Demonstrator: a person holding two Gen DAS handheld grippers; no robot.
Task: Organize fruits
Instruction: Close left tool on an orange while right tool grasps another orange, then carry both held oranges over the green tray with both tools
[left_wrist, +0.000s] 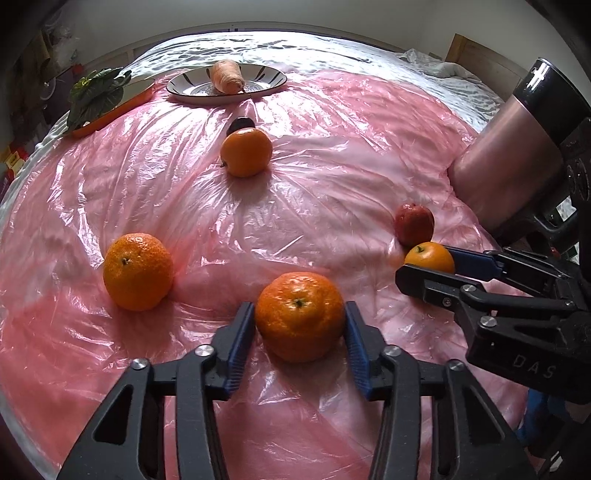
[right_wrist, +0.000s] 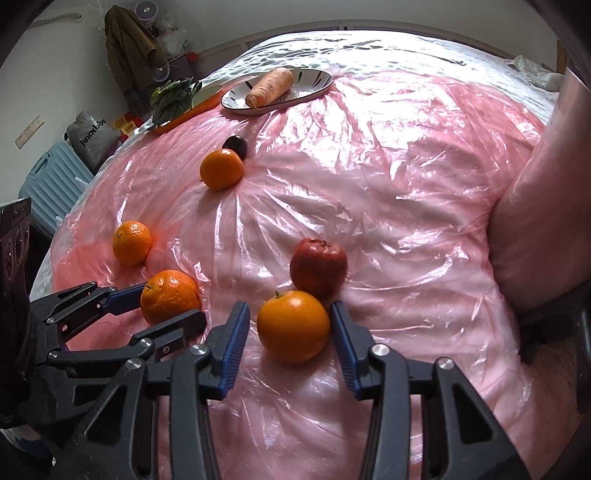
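Fruits lie scattered on the pink plastic sheet (left_wrist: 332, 177): the left gripper (left_wrist: 300, 321) clamps a mandarin (left_wrist: 300, 315), while the right gripper (right_wrist: 290, 325) brackets a smooth orange (right_wrist: 293, 325), pads not quite touching.

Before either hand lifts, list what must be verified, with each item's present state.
1. Left gripper straddles the bumpy mandarin: ok, one finger on each side.
2. Left fingers touch the mandarin: ok, both pads look to be against the peel.
3. Right gripper straddles the smooth orange: ok, the fruit sits between the fingers.
4. Right fingers touch the orange: not ok, a gap shows beside one pad.
5. Red apple is clear of the orange: cannot tell, it sits just behind and may touch.
6. The two grippers are clear of each other: ok, close but apart.
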